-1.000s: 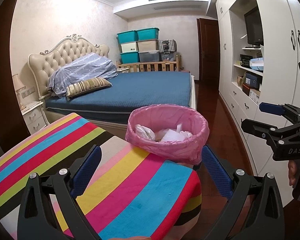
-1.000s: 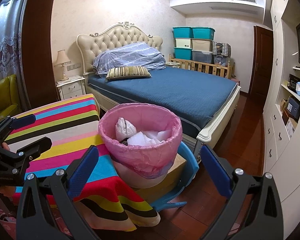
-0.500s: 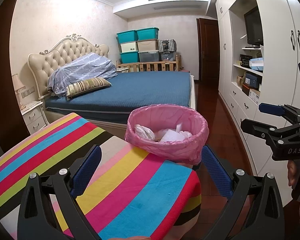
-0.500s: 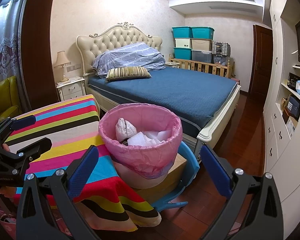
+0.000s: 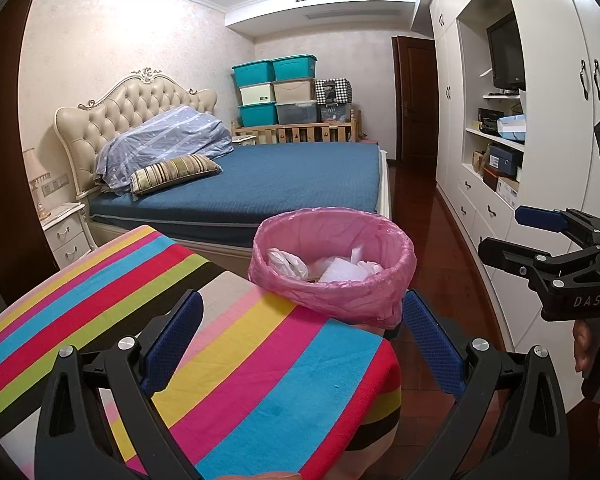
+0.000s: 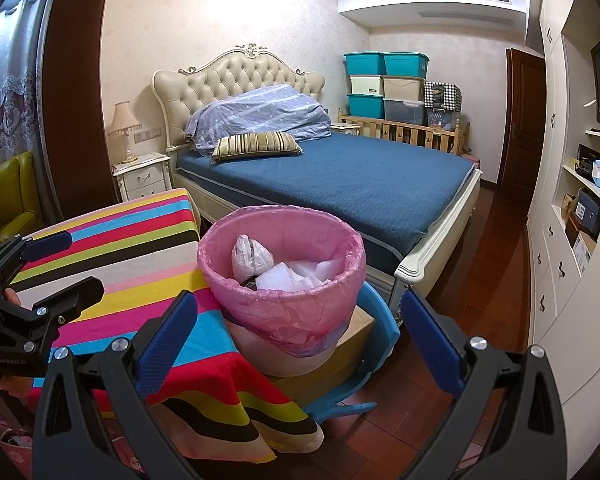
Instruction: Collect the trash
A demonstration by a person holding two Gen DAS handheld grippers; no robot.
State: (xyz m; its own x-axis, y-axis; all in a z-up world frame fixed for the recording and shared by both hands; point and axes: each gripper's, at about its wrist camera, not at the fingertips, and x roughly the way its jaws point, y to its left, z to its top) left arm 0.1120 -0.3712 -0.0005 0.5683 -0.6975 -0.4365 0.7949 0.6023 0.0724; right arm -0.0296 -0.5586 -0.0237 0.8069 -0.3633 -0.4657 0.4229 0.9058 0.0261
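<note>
While both our left tongs [image 5: 302, 344] and right tongs [image 6: 300, 340] hang spread wide and empty at lower frame, the pink-lined bin [image 6: 282, 268] sits mid-frame beside the striped desk [image 5: 100, 280], holding trash [image 6: 284, 270]. Next, we judge, gather its liner rim.

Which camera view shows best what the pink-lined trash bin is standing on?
The right wrist view: the pink-lined trash bin shows its white base on a tan box. In the left wrist view the striped tablecloth hides everything below its liner.
</note>
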